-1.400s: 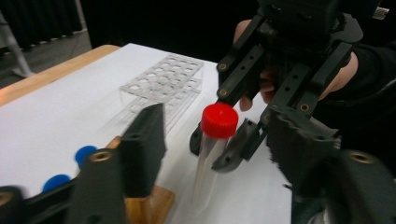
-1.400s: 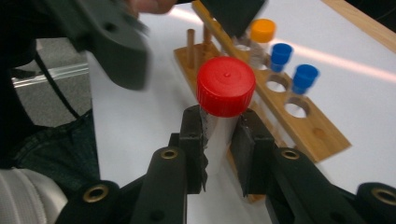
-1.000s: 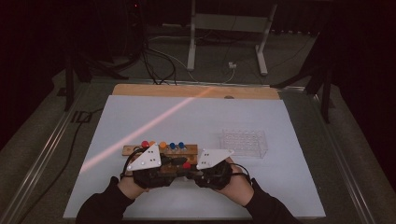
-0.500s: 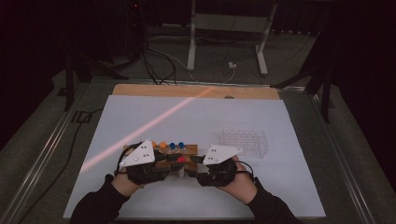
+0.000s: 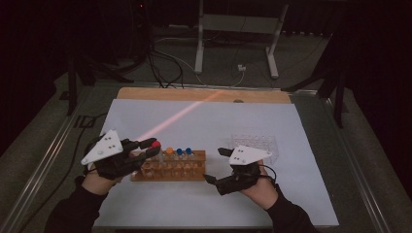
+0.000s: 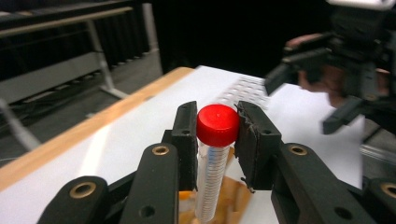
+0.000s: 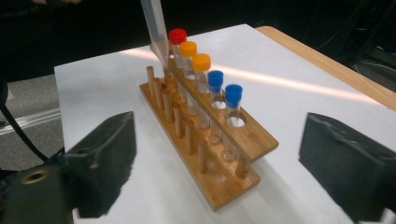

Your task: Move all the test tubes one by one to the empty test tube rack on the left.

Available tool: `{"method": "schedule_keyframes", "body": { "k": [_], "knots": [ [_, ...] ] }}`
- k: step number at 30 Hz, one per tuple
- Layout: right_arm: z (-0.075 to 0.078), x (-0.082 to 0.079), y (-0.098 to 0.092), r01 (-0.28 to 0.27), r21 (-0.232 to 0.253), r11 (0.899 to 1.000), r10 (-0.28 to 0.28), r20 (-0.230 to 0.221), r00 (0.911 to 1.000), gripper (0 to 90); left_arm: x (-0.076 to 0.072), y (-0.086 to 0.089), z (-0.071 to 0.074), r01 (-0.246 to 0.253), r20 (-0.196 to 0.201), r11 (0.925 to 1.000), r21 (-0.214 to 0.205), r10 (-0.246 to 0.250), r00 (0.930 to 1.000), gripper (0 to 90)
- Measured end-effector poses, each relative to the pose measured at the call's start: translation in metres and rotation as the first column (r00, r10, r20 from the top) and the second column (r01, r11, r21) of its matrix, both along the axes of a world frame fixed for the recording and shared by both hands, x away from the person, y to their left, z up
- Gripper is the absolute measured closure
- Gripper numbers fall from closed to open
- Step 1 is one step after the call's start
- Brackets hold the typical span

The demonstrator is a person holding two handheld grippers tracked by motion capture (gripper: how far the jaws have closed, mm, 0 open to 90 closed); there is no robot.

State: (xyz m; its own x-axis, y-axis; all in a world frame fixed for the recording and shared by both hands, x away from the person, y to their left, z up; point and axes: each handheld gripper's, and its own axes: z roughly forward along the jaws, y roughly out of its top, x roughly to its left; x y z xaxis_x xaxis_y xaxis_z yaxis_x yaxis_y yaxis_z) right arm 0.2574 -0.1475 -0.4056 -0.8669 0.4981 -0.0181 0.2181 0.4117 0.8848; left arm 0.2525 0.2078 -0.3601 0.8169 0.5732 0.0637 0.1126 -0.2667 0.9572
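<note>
Gripped just under its cap by the left tool [image 6: 217,140] above the wooden rack [image 5: 170,171], the red-capped tube [image 6: 215,140] could be tipped against neighbouring tubes while the right tool [image 5: 219,165], jaws just opened wide and empty, steadies nothing.

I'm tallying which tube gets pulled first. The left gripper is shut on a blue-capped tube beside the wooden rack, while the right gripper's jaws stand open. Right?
Not quite: the cap is red, not blue. The left gripper view shows the left gripper shut on the red-capped tube, at the wooden rack. The right gripper does stand open; its jaws have just been opening, with nothing between them.
</note>
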Motion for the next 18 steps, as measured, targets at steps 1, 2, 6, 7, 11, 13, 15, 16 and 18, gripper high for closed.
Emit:
{"method": "schedule_keyframes", "body": {
  "k": [1,2,6,7,11,13,15,16,18],
  "knots": [
    [-0.001,0.0,-0.001,0.0,0.006,1.0,0.0,-0.002,1.0,3.2,0.0,0.004,0.001,-0.015,0.009,0.9999,0.003,0.015,0.9998,71.3],
    [-0.001,0.0,-0.002,0.001,0.007,1.0,-0.001,-0.003,1.0,0.8,-0.001,0.006,0.002,-0.024,0.011,0.9997,0.009,0.024,0.9996,71.3],
    [-0.002,-0.002,-0.006,0.01,0.003,1.0,-0.01,0.003,0.9999,0.0,0.001,0.018,0.002,-0.077,0.016,0.9968,0.025,0.076,0.997,71.3],
    [-0.002,-0.002,-0.007,0.016,0.005,1.0,-0.016,0.007,0.9998,0.0,0.002,0.021,0.001,-0.091,0.014,0.9956,0.023,0.091,0.9958,71.3],
    [-0.002,-0.002,-0.01,0.018,0.01,1.0,-0.018,0.008,0.9998,0.0,0.008,0.033,-0.002,-0.125,0.0,0.992,0.015,0.125,0.9921,71.3],
    [-0.002,-0.002,-0.011,0.027,0.005,1.0,-0.027,0.014,0.9995,0.0,0.011,0.038,-0.006,-0.135,-0.012,0.9908,0.01,0.135,0.9907,71.3],
    [-0.002,-0.002,-0.011,0.03,0.007,1.0,-0.03,0.012,0.9995,0.0,0.014,0.042,-0.01,-0.141,-0.024,0.99,-0.001,0.141,0.9897,71.4],
    [-0.002,-0.002,-0.012,0.033,0.006,0.999,-0.033,0.014,0.9993,0.0,0.016,0.044,-0.013,-0.142,-0.03,0.9899,-0.007,0.142,0.9895,71.3],
    [-0.001,-0.002,-0.012,0.035,0.006,0.999,-0.035,0.015,0.9993,0.0,0.02,0.045,-0.018,-0.15,-0.04,0.9887,-0.002,0.15,0.9879,71.3]
  ]
}}
